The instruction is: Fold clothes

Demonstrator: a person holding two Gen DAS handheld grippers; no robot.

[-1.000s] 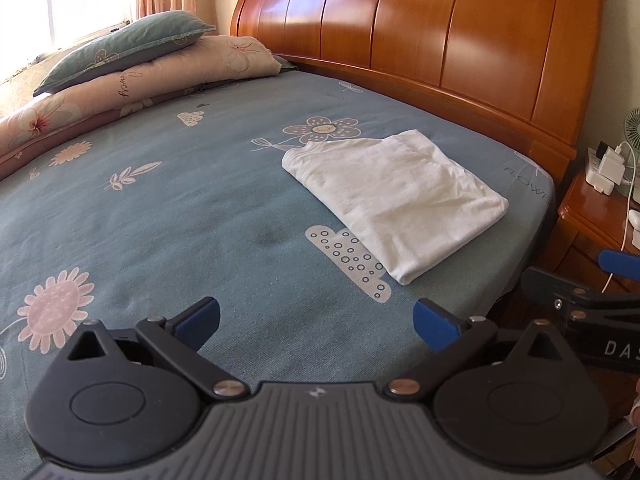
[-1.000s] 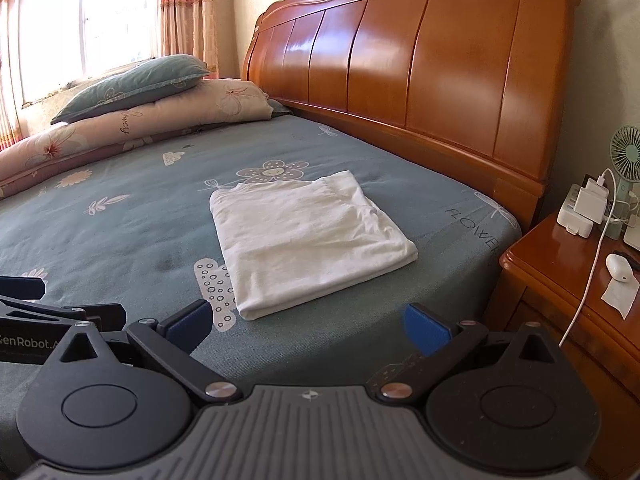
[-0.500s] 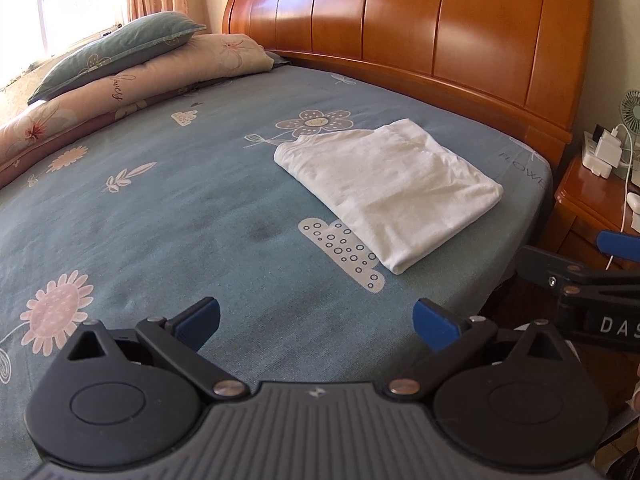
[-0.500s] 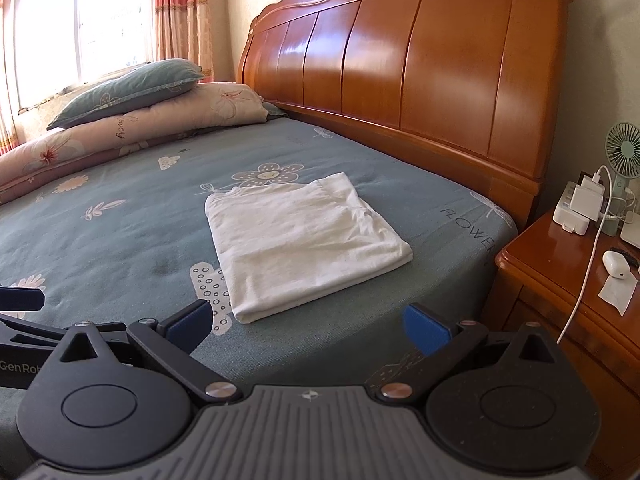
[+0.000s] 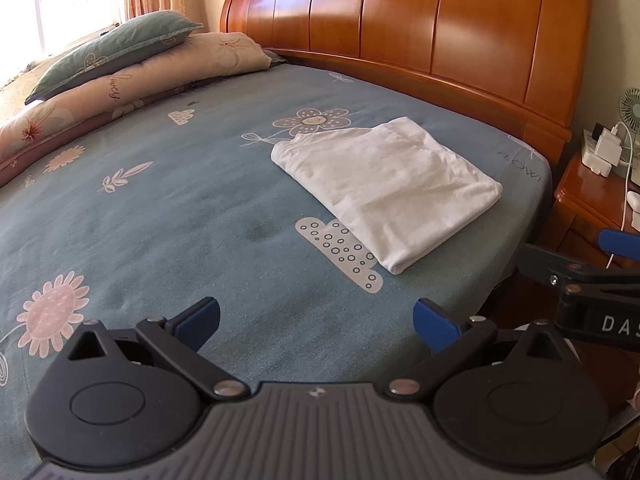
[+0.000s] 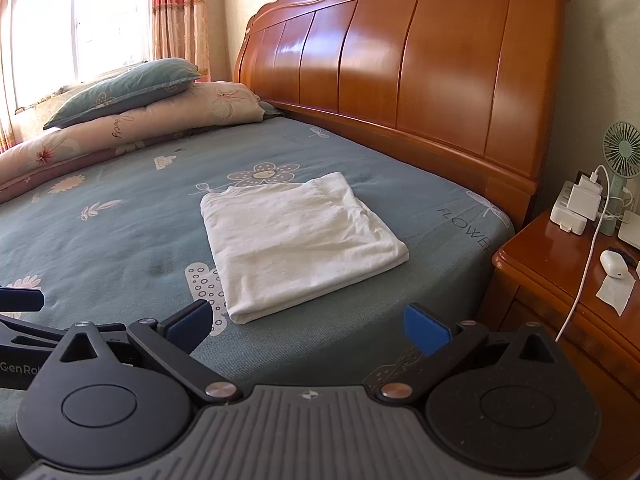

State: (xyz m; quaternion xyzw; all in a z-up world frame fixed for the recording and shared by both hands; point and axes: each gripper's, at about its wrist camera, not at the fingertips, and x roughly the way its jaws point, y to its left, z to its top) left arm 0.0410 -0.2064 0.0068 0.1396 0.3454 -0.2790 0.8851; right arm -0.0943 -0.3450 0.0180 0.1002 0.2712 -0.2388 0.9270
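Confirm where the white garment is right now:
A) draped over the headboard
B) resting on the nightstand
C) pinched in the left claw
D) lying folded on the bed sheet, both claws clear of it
D: the white garment lies as a flat folded rectangle on the blue bed sheet, while the left claw and right claw sit open in front of it, holding nothing.

A teal pillow (image 6: 124,90) is lying on a pink quilt (image 6: 132,130) at the bed's (image 6: 100,248) far edge, beside the headboard (image 6: 400,80). On the nightstand (image 6: 560,272), a fan (image 6: 622,152), charger (image 6: 576,202) and earbud case (image 6: 614,264) are sitting.
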